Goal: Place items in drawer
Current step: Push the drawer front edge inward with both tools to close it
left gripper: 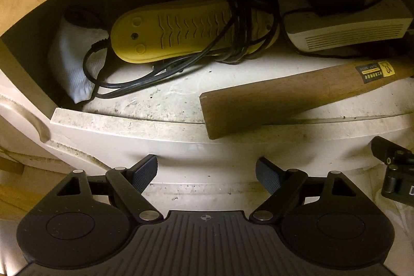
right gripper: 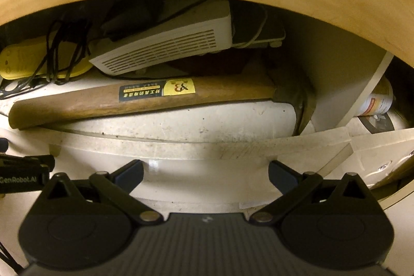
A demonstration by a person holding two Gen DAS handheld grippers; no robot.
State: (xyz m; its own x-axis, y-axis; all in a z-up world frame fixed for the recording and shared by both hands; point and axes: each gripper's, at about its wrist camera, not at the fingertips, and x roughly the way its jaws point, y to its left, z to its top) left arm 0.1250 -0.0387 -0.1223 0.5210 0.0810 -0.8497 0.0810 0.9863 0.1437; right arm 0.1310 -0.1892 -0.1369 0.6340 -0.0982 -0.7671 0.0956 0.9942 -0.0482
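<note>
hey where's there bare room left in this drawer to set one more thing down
One bare patch of drawer floor: between the front wall, the yellow shoe dryer with its black cord, and the hammer handle. A narrower strip lies before the hammer. The back is crowded by the white box.

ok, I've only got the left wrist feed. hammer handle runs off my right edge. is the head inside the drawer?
Observer: Yes. In the right wrist view the hammer has its head at the drawer's right inner wall.
Operator: Anything past that wall?
Observer: A labelled can lies beyond it.
Operator: Right gripper holding anything?
Observer: No. The right gripper is open and empty, in front of the drawer front.
Operator: Anything behind the white vented box?
Observer: A dark flat device with a pale cord across it.
</note>
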